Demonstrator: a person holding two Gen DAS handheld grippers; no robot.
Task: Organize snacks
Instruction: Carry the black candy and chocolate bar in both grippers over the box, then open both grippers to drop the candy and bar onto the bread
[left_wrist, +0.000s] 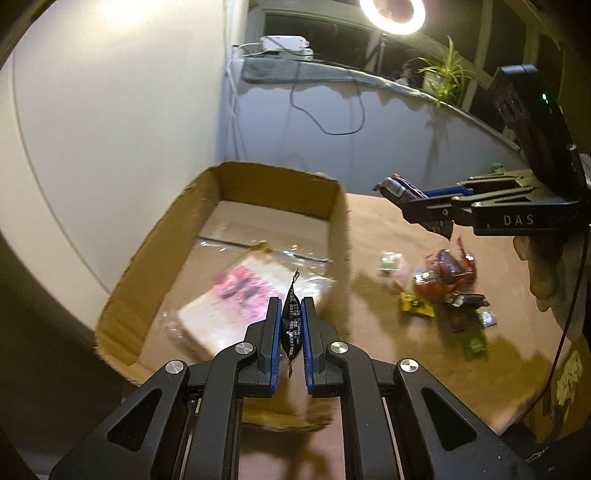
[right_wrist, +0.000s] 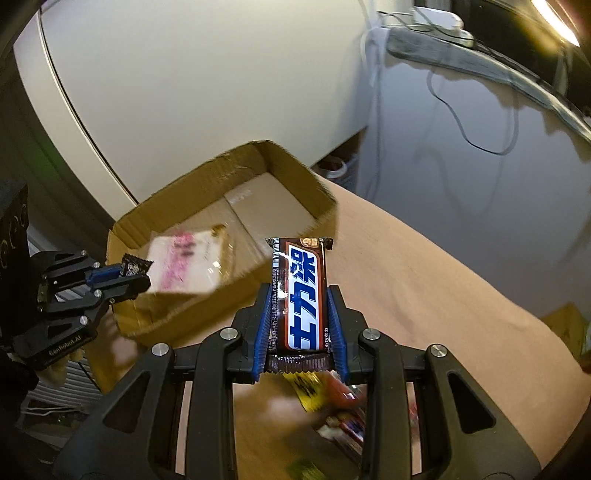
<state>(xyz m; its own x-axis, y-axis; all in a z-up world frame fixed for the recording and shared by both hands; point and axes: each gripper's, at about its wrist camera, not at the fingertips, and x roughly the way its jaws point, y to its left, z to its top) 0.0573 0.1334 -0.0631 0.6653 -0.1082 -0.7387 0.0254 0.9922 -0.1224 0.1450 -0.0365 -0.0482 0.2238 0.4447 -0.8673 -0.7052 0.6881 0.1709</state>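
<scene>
My left gripper (left_wrist: 291, 301) is shut on a thin black snack packet (left_wrist: 291, 323), held edge-on above the near wall of an open cardboard box (left_wrist: 340, 221). Inside the box lies a white bag with pink print (left_wrist: 236, 291). My right gripper (right_wrist: 298, 288) is shut on a brown chocolate bar with a blue and white label (right_wrist: 300, 295), standing upright between the pads, to the right of the box (right_wrist: 240, 162). In the left wrist view the right gripper (left_wrist: 410, 206) holds the bar (left_wrist: 400, 188) above the table. The right wrist view shows the left gripper (right_wrist: 142, 275) with its packet (right_wrist: 135, 265) at the box's left edge.
A heap of loose wrapped snacks (left_wrist: 443, 280) lies on the brown table (left_wrist: 388, 240) right of the box; some show blurred under the right gripper (right_wrist: 332, 402). Behind are a white wall, a dangling black cable (left_wrist: 325, 114), a potted plant (left_wrist: 443, 74) and a ring light (left_wrist: 393, 14).
</scene>
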